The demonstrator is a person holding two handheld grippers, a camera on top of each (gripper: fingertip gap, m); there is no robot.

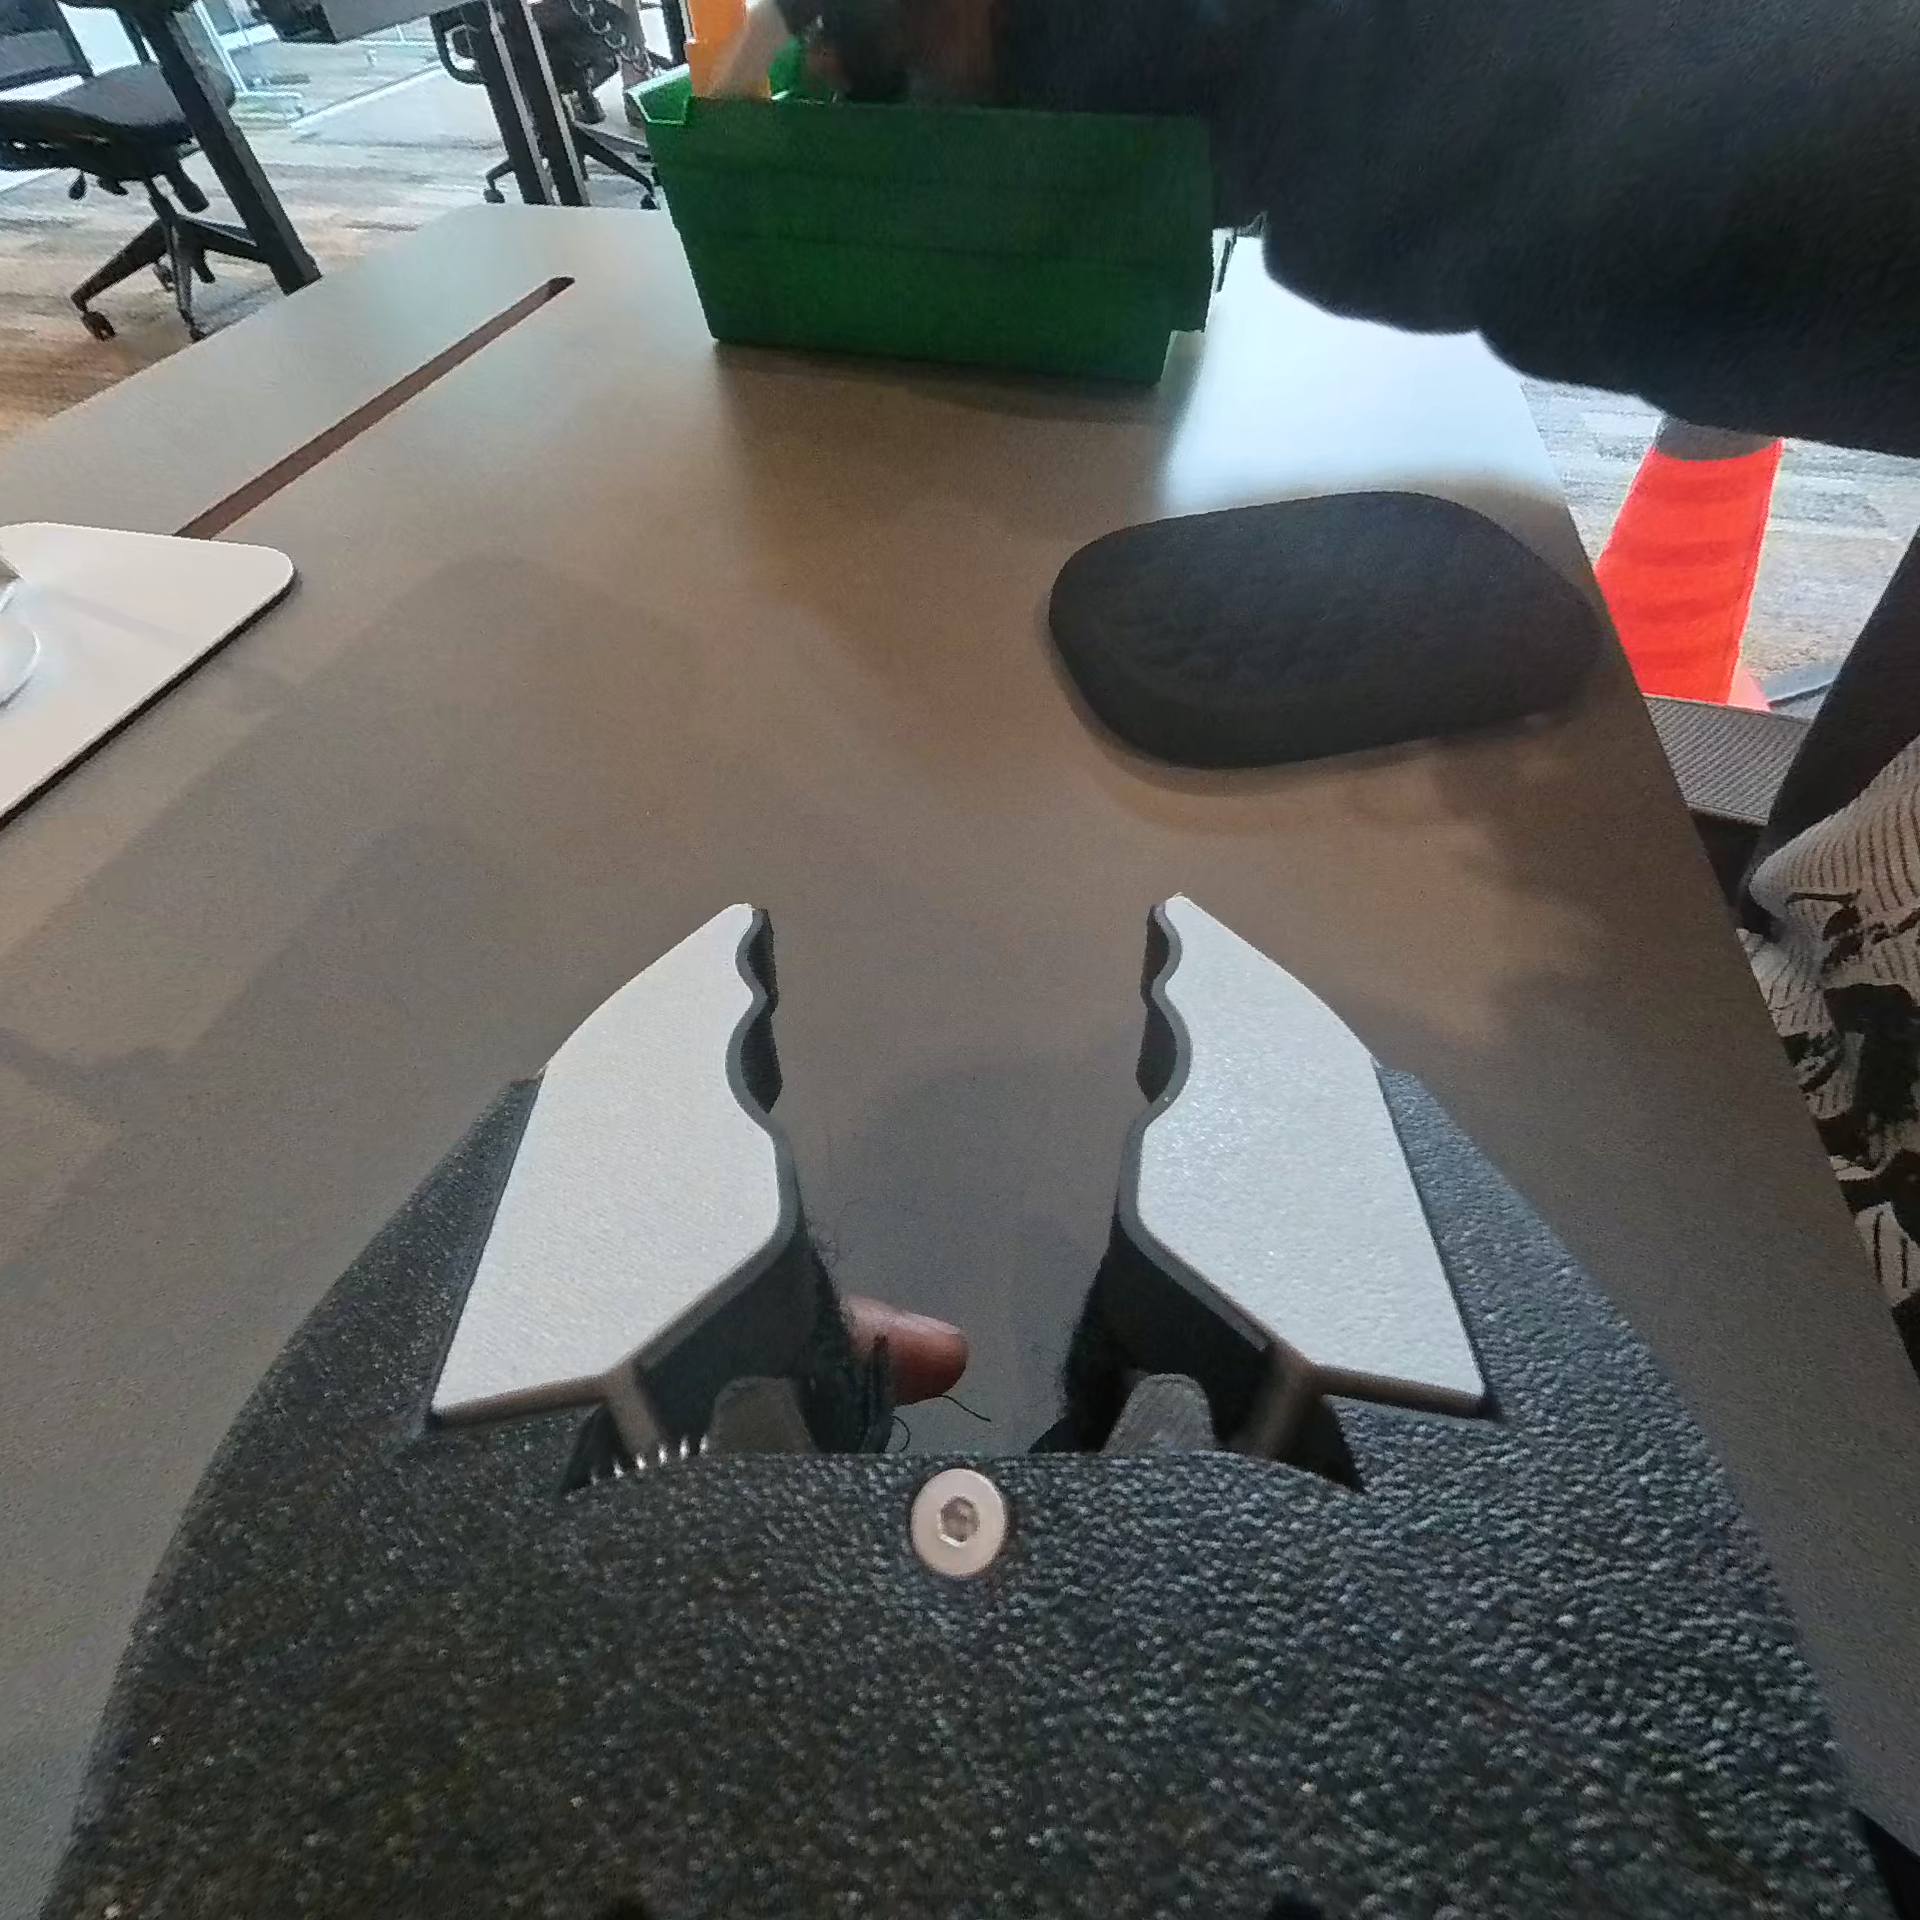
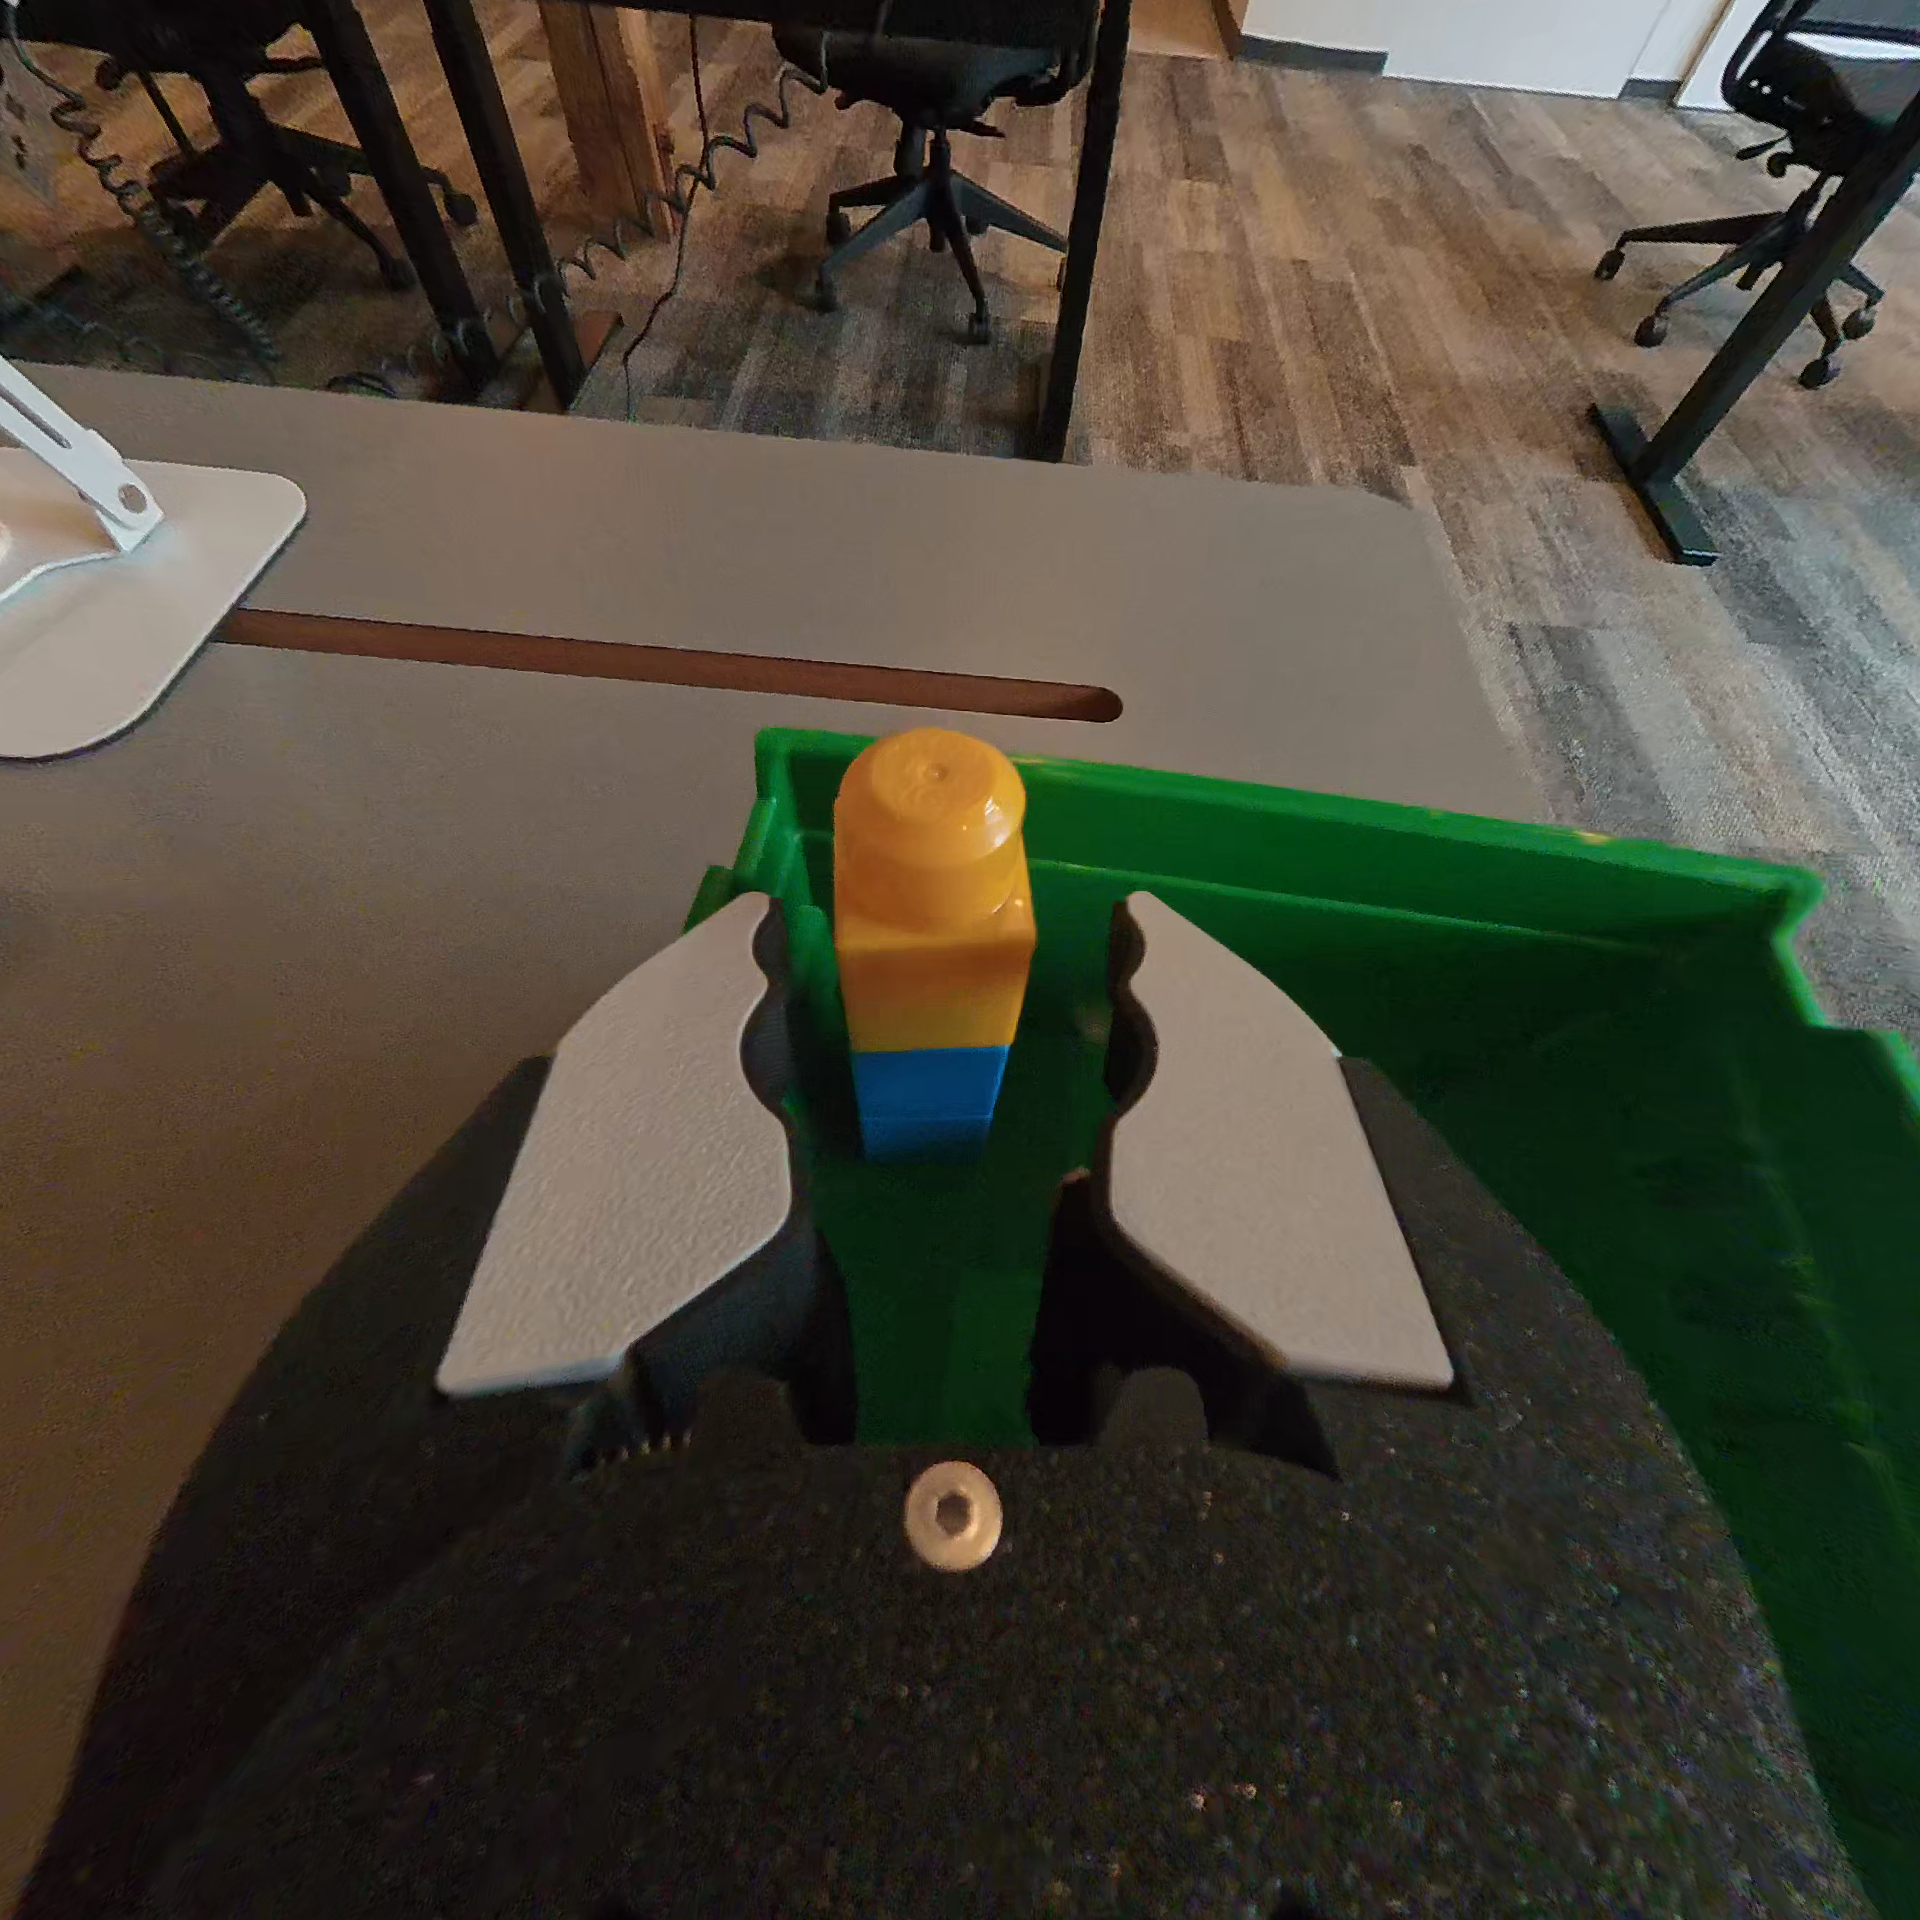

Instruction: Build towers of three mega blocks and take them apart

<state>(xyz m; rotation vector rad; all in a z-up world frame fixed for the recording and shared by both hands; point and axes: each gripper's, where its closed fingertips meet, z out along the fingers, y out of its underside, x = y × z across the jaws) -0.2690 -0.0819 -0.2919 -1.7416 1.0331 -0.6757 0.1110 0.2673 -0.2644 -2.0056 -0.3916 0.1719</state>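
Note:
A tower with an orange mega block on top of blue blocks stands upright inside the green bin, near its left wall. My right gripper is open and straddles the tower, with a finger on each side and a gap to the blocks. My left gripper is open and empty, low over the bare dark table. In the left wrist view the green bin stands at the far end, with the orange block showing above its rim.
A black pad lies near the table's right edge. A white lamp base sits at the left, also in the right wrist view. A cable slot runs across the table. A dark sleeve reaches over the bin. Office chairs and desk legs stand beyond. The gap from one gripper's tips to the other's is roughly 50 cm.

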